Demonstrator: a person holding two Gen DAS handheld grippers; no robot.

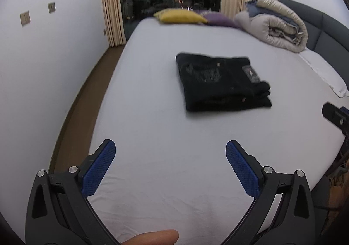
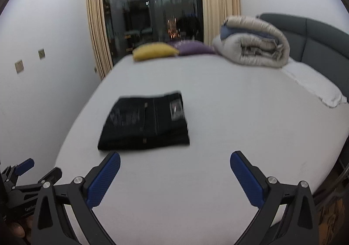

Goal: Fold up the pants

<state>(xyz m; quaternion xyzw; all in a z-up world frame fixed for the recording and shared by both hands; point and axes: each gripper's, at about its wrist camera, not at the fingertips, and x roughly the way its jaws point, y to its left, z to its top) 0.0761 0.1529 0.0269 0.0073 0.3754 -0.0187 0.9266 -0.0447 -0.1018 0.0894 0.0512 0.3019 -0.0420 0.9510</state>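
Note:
Black pants [image 1: 220, 82] lie folded into a compact rectangle on the white bed [image 1: 163, 136]; they also show in the right wrist view [image 2: 146, 121]. My left gripper [image 1: 170, 147] is open and empty, held above the bed's near part, well short of the pants. My right gripper [image 2: 174, 157] is open and empty, just in front of the pants and to their right. The left gripper shows at the lower left of the right wrist view [image 2: 35, 173]. Part of the right gripper shows at the right edge of the left wrist view [image 1: 337, 114].
A yellow cushion [image 1: 178, 15] and a purple cushion [image 1: 220, 18] lie at the bed's far end. A rolled duvet [image 1: 274, 23] sits by the grey headboard [image 1: 327, 24], with a white pillow [image 1: 325, 72] beside it. A white wall [image 1: 43, 59] and brown floor strip [image 1: 87, 92] run along the left.

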